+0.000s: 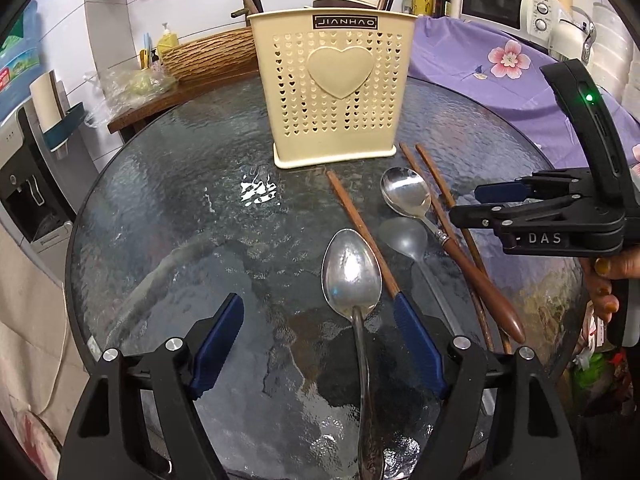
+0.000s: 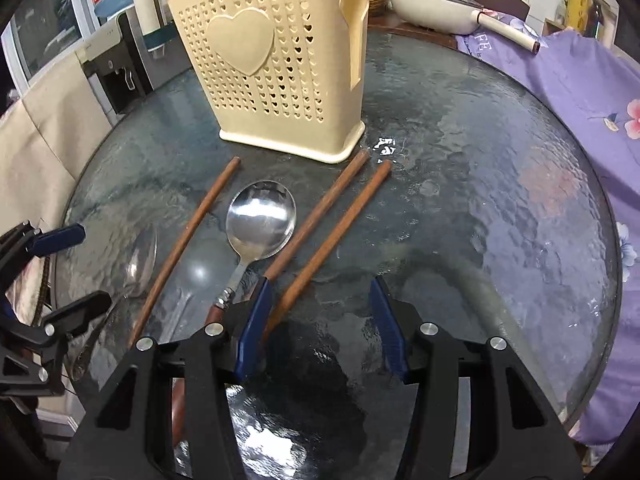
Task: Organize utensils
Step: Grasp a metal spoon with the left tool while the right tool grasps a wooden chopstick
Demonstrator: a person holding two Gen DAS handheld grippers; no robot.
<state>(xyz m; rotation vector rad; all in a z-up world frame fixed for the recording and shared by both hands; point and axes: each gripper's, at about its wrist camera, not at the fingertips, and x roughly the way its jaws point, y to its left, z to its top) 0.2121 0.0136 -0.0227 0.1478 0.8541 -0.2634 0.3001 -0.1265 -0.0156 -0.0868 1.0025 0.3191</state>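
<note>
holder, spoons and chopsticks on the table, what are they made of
Holder: looks like cream moulded plastic, matt, punched with heart holes. Both spoons' bowls: shiny metal, mirror glare; one has a brown, likely wooden handle. Chopsticks: brown, matt, probably wood.

Reads "JIANHAO" on a dark label at the top of the cream utensil holder, straight ahead of the left gripper. Reads "DAS" in pale letters on the black body of the right gripper, off to the right. Shows "FE" on the purple cloth, beyond the right gripper.
</note>
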